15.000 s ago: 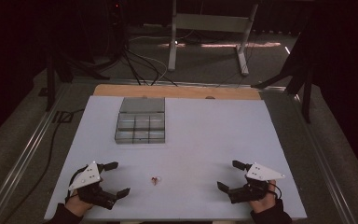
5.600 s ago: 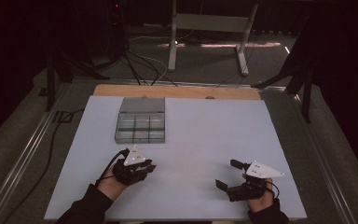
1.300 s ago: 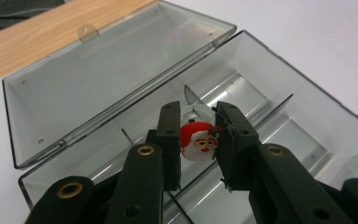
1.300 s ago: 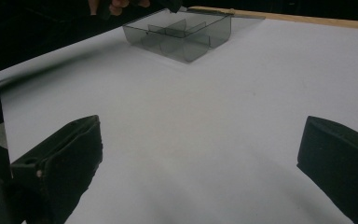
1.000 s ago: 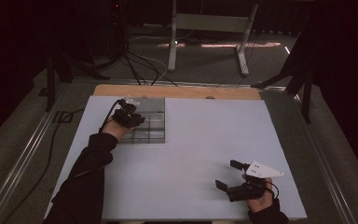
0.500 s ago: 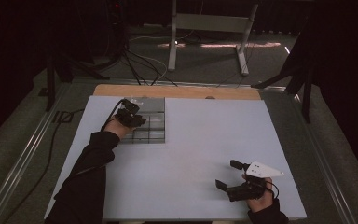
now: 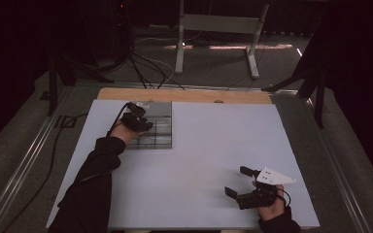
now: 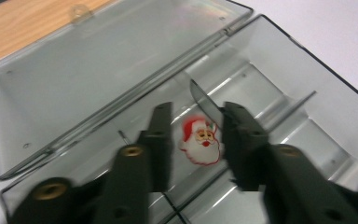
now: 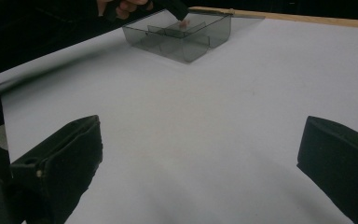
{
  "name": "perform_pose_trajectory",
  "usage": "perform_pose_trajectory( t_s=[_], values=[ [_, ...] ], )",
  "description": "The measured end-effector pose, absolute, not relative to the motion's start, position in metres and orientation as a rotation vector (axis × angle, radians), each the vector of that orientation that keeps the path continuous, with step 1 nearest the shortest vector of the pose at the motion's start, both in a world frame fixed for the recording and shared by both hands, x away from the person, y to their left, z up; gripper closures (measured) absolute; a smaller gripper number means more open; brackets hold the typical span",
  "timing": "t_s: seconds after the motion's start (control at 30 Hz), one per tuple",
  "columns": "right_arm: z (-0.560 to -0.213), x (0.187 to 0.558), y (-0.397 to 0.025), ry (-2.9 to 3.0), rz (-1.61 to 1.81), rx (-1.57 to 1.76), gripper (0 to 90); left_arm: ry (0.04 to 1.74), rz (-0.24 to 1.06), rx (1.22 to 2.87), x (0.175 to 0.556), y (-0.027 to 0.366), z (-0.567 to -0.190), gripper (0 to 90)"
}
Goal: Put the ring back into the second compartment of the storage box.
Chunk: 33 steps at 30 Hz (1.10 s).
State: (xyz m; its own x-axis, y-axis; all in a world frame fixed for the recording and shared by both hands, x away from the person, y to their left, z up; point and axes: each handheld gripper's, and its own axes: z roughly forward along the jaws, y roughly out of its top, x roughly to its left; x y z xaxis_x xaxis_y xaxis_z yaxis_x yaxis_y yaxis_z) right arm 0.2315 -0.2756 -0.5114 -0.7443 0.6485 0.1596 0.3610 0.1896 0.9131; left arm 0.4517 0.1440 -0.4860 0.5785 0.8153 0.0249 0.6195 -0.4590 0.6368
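Left gripper (image 8: 193, 140) over the clear compartment box (image 7: 161, 131) — Santa sticker (image 8: 200, 140) lies inside.
Its jaws stand slightly apart, either side of the sticker, gripping nothing; sticker sits on a compartment floor by a divider, open lid (image 8: 98, 70) lying flat behind. Right gripper (image 7: 237, 182) rests on the white table (image 7: 213, 145), near corner, jaws wide and holding nothing — well apart from the box.

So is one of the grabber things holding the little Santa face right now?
No. The small red-and-white Santa face piece lies in a compartment of the clear grey plastic box, between the left gripper's open jaws, untouched. The right gripper is open, holding nothing.
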Motion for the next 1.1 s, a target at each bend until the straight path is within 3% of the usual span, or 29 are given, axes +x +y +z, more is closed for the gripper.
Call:
perform_pose_trajectory(
  t_s=[0.23, 0.57, 0.9, 1.1],
  values=[
    [-0.511, 0.231, -0.276, 2.201, 1.581, 0.964, 0.0, 1.158, 0.443, 2.176, 0.445, 0.148, -0.476, 37.4],
    [-0.51, 0.231, -0.276, 2.2, 1.58, 0.957, 0.0, 1.183, 0.41, 2.138, 0.435, 0.154, -0.471, 16.1],
    [-0.51, 0.231, -0.276, 2.202, 1.578, 0.958, 0.0, 1.162, 0.326, 2.069, 0.424, 0.165, -0.465, 1.4],
    [-0.511, 0.232, -0.276, 2.202, 1.579, 0.961, 0.0, 1.096, 0.303, 2.081, 0.417, 0.173, -0.459, 1.0]
  ],
)
